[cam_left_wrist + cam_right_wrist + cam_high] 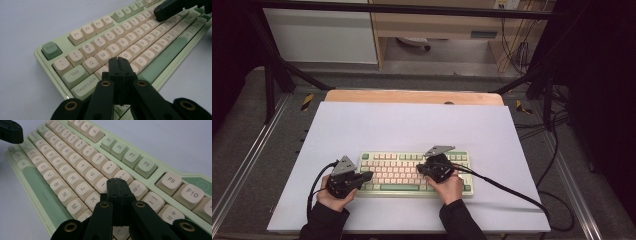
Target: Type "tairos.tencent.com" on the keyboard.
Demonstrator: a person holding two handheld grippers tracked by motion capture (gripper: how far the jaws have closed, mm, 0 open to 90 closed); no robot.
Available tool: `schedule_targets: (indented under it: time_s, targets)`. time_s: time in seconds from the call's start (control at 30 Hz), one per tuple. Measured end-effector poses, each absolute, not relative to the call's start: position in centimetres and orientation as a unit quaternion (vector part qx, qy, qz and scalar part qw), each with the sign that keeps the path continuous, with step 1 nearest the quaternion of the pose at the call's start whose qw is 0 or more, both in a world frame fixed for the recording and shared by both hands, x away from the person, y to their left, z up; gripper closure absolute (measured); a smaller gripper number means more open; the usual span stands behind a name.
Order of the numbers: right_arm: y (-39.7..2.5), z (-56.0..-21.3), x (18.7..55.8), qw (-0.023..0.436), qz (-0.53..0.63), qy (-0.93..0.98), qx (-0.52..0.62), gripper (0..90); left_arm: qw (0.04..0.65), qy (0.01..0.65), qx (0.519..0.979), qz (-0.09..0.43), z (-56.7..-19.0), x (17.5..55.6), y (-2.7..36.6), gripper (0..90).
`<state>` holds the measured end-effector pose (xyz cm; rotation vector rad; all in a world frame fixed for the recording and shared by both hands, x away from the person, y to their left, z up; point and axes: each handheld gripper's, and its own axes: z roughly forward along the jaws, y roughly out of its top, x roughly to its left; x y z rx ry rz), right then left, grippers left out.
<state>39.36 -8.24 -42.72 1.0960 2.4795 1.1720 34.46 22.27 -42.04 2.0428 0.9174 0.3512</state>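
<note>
While one green and cream keyboard (414,173) lies low and centre on the desk (412,125), we see two grippers over it: left gripper (119,61) and right gripper (117,182), jaws pressed together, holding nothing.

Two dark-sleeved forearms enter from the near edge in the high view, each hand gripping a black handheld gripper. The left gripper (362,177) points rightward, level and low, its jaws pressed fully together, as its own view (119,60) shows. The right gripper (422,169) points leftward toward it, jaws likewise closed tight with nothing between them (116,181). The two tips stand near each other but apart. A cable trails from each gripper.
</note>
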Motion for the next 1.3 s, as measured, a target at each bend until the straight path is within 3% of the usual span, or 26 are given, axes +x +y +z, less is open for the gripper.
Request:
schedule_targets:
  time_s: [1.3]
  targets:
    - [-11.6, -40.4, 37.1, 0.106, 0.404, 0.837, 0.353, 90.0, 0.424, 0.367, 0.816, 0.142, -41.9, 34.5, 22.2, 90.0]
